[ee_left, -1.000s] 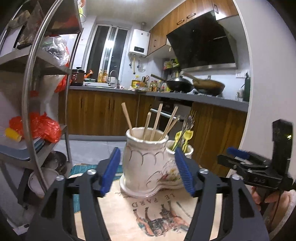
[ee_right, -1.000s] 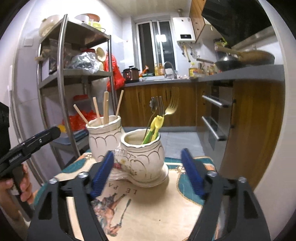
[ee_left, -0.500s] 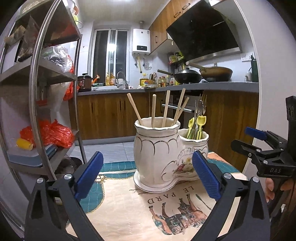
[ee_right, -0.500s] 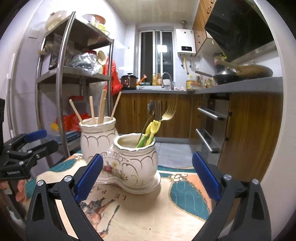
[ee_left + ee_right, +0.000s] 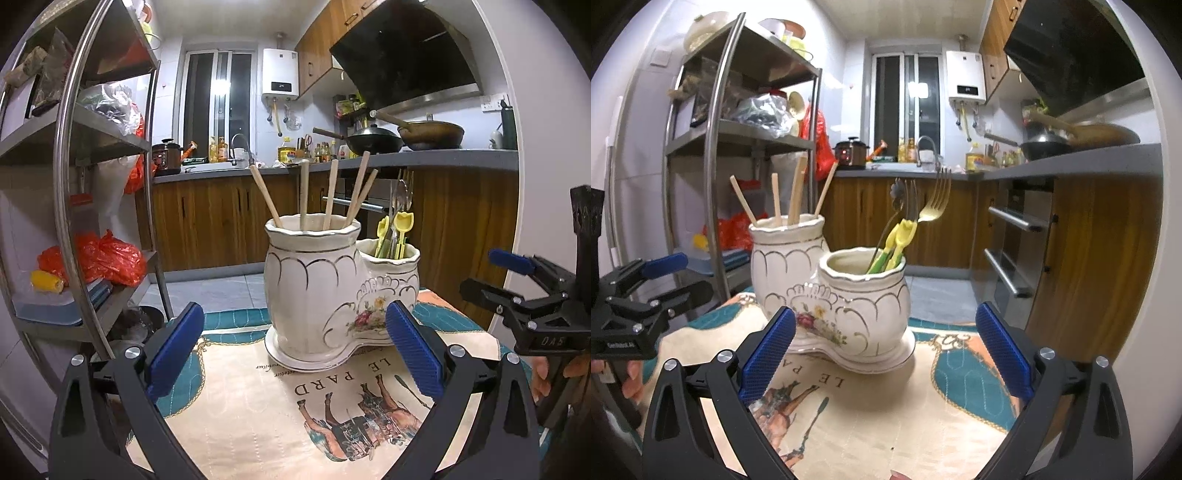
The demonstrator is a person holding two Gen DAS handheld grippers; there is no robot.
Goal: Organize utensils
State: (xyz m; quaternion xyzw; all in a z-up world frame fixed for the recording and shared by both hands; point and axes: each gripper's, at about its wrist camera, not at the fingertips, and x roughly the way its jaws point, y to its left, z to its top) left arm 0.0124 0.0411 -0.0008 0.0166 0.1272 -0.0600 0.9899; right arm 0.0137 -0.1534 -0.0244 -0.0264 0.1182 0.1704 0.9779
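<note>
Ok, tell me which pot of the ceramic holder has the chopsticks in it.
The taller pot; wooden chopsticks stand in it, while the shorter pot holds forks and yellow utensils.

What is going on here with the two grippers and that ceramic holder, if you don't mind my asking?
A person holds a gripper in each hand before a white two-pot utensil holder on a printed cloth. Chopsticks stand in the taller pot; forks and yellow utensils fill the shorter one. The left gripper and right gripper have just been opening; both are empty, touching nothing.
</note>
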